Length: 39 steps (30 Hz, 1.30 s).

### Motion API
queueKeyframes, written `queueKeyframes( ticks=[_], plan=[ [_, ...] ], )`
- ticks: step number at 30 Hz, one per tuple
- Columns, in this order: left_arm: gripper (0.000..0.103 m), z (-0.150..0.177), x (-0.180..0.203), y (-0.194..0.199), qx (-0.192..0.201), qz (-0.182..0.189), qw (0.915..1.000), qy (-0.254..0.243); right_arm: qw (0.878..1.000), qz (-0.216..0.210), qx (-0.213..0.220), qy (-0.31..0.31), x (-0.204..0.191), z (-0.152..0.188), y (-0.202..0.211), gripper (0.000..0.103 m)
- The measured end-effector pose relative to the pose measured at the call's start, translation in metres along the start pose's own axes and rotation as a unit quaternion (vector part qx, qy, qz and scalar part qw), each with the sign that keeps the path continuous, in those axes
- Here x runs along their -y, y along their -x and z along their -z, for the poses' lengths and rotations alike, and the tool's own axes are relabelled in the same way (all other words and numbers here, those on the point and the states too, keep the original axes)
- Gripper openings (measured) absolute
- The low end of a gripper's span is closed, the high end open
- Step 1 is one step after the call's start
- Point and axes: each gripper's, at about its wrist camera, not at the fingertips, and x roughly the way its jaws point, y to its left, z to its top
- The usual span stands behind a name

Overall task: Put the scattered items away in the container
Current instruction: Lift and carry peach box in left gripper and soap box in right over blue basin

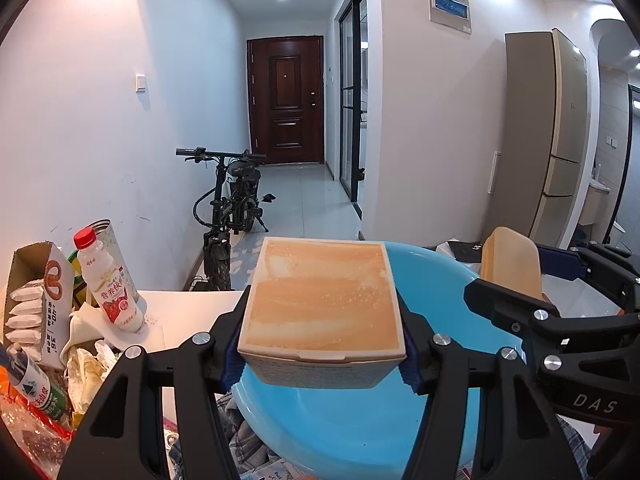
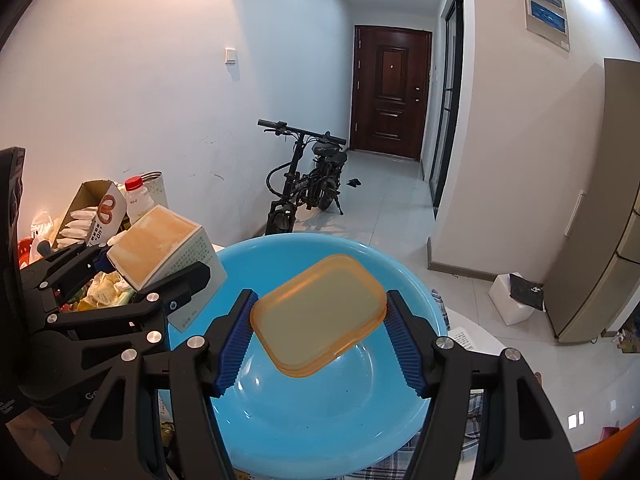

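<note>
The left gripper (image 1: pixel 322 354) is clamping a square cardboard box (image 1: pixel 322 312) by its two side walls, holding it above the near left rim of the blue basin (image 1: pixel 432 272). The right gripper (image 2: pixel 318 338) is pinching an amber plastic case (image 2: pixel 320 314) across its long ends, hanging it over the middle of the basin (image 2: pixel 320 412), whose bowl looks empty.

The box is likely light and fairly stiff, though thin card may be denting under the pads, so the flat side walls are the sensible hold. The case seems rigid, smooth and probably slippery; its rounded ends are giving little purchase, so a low release into the basin would be the safer choice.

At about 9 o'clock from the basin, clutter is crowding the desk (image 1: pixel 192 312): crumpled wrappers (image 1: pixel 86 364), a green-labelled bottle (image 1: pixel 34 388), a red-capped milk drink bottle (image 1: pixel 108 284), an open carton of white sachets (image 1: pixel 34 308) and a tin can (image 1: pixel 106 236). The two grippers are sitting close together, so they could be knocking each other over the basin. Farther off, at 12 o'clock, an electric bike (image 1: pixel 230 204) is standing by the wall before a dark door (image 1: pixel 286 100).
</note>
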Motion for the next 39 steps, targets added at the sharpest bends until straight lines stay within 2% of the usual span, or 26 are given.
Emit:
queueKeyframes(
  ticks=[22,33,39],
  plan=[
    [0.059,-0.001,-0.006,0.001,0.003,-0.014,0.9999,0.005,1.0,-0.009,0.003,0.014,-0.009,0.0,0.005,0.067],
    [0.059,-0.002,-0.004,0.002,0.004,-0.008,1.0,0.002,1.0,-0.005,0.008,0.016,-0.009,0.0,0.011,0.067],
    [0.059,-0.003,-0.011,0.002,0.002,-0.002,0.9999,0.01,1.0,-0.002,-0.002,0.021,-0.011,0.002,0.003,0.067]
  ],
)
